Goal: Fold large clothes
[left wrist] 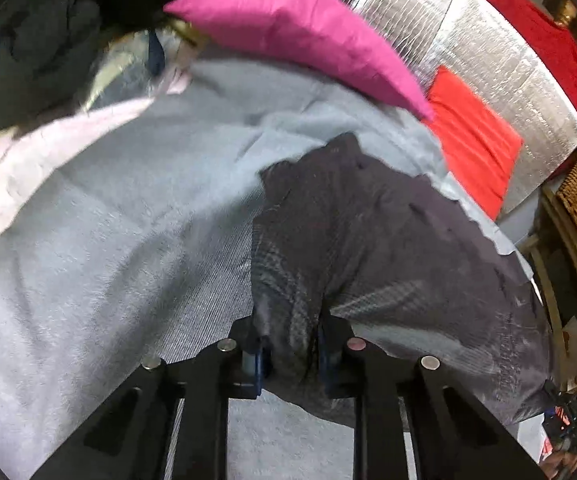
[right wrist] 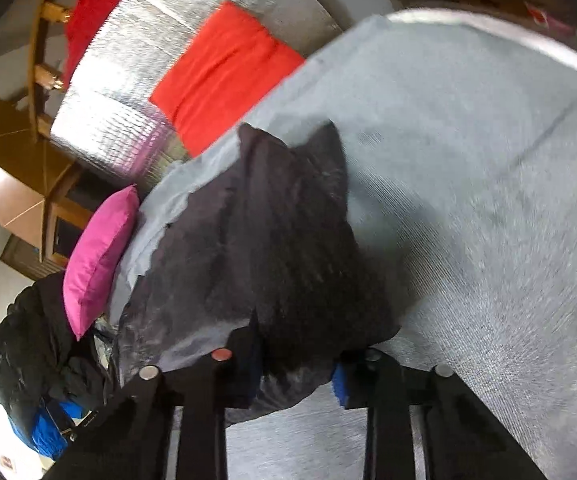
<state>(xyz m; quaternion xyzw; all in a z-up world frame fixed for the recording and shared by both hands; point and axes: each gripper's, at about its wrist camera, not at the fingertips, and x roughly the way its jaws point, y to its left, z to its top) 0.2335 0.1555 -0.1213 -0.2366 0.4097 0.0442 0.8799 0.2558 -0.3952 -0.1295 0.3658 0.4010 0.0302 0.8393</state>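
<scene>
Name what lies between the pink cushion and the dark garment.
Bare grey bedspread separates the pink cushion from the dark garment, seen in both wrist views.

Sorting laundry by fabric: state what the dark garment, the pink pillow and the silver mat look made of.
Dark garment: thin matte woven cloth, limp folds, likely synthetic. Pink pillow: smooth, slightly shiny fabric, perhaps satin or polyester. Silver mat: quilted reflective foil, probably insulation.
</scene>
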